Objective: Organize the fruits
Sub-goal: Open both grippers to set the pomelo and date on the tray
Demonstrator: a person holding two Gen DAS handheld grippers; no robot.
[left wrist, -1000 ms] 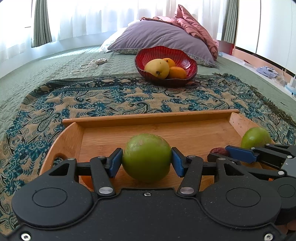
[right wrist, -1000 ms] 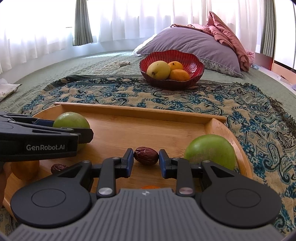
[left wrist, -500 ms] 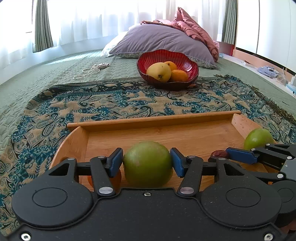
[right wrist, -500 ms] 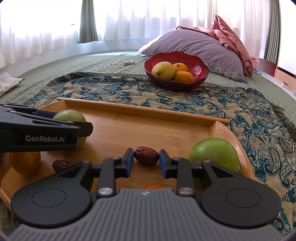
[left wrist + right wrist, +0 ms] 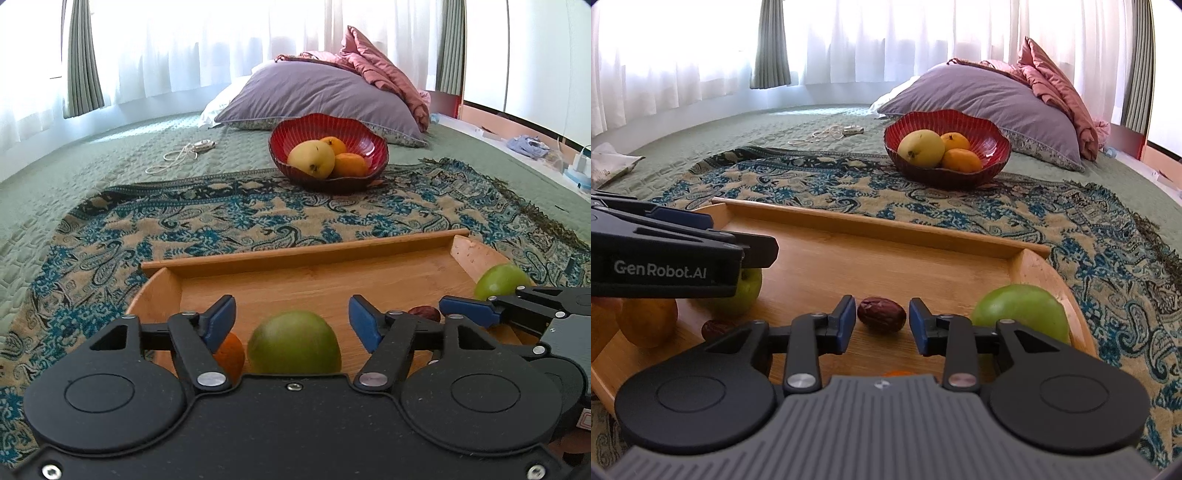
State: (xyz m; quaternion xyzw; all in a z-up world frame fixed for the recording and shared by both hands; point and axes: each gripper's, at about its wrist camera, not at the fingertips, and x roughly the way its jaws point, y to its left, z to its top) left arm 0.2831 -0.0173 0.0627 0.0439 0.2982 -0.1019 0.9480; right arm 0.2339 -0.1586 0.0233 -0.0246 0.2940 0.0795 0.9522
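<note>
Both grippers have just been opening: the left gripper point(image 5: 291, 319) now stands spread clear of the green apple point(image 5: 293, 343), the right gripper point(image 5: 882, 319) spread around the date point(image 5: 881, 314), so both fruits sit released on the wooden tray point(image 5: 923, 258).

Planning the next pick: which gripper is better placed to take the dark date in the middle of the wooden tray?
Right. The right gripper has just been opening, with the date between its pads, untouched. The left gripper stands open over a green fruit.
</note>
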